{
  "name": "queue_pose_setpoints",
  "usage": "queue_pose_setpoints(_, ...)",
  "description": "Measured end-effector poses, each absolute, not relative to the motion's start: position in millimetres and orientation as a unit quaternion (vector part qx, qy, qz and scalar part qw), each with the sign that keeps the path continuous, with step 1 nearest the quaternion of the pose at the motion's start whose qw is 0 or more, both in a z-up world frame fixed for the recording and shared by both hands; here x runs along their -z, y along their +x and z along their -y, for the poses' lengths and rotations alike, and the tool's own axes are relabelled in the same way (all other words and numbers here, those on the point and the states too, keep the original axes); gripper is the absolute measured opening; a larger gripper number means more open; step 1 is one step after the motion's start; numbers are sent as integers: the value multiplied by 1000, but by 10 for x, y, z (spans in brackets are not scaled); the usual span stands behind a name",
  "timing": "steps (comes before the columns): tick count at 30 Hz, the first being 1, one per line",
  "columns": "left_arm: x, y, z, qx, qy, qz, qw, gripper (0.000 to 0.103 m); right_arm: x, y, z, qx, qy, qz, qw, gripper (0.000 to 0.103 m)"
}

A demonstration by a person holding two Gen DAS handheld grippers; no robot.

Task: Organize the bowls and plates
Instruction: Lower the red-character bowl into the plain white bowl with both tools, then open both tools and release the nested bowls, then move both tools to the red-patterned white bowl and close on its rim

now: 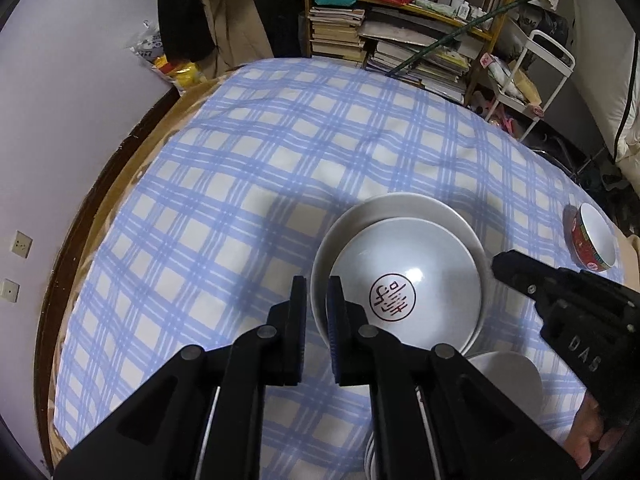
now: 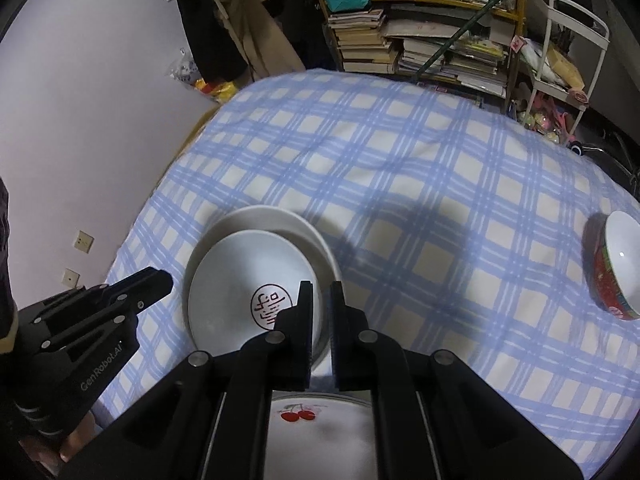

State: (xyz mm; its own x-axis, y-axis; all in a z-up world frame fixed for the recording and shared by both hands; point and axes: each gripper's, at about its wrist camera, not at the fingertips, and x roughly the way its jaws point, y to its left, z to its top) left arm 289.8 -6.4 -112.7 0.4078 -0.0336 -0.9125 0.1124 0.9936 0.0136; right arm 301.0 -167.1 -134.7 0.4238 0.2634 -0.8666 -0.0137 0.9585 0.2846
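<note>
A white plate with a red round stamp lies on a larger white plate on the blue checked tablecloth. My left gripper is shut on the left rim of the plates. My right gripper is shut on their right rim; it also shows in the left wrist view. A red-patterned bowl lies tipped at the far right. A cherry-print plate sits under my right gripper, and a white dish near the front.
The tablecloth covers a round wooden table by a white wall. Behind it stand a bookshelf with stacked books, hanging clothes and a white trolley.
</note>
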Motion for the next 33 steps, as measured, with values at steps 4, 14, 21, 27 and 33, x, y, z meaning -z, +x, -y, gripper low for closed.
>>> queue_pose_setpoints(4, 1026, 2861, 157, 40, 38, -537, 842, 14, 1276, 2964, 1823, -75, 116, -523, 841, 27)
queue_pose_setpoints(14, 939, 2903, 623, 37, 64, -542, 837, 38, 1174, 2804, 2489, -24, 115, -511, 852, 86)
queue_pose_setpoints(21, 817, 2953, 1045, 55, 68, -529, 844, 81, 1075, 2745, 3118, 7, 135, -501, 855, 97)
queue_pose_setpoints(27, 808, 3097, 1570, 87, 88, -545, 829, 81, 1055, 2742, 3544, 35, 121, -505, 854, 98)
queue_pose_setpoints(33, 828, 3256, 2055, 95, 107, -556, 819, 81, 1079, 2754, 3955, 61, 113, -512, 849, 98)
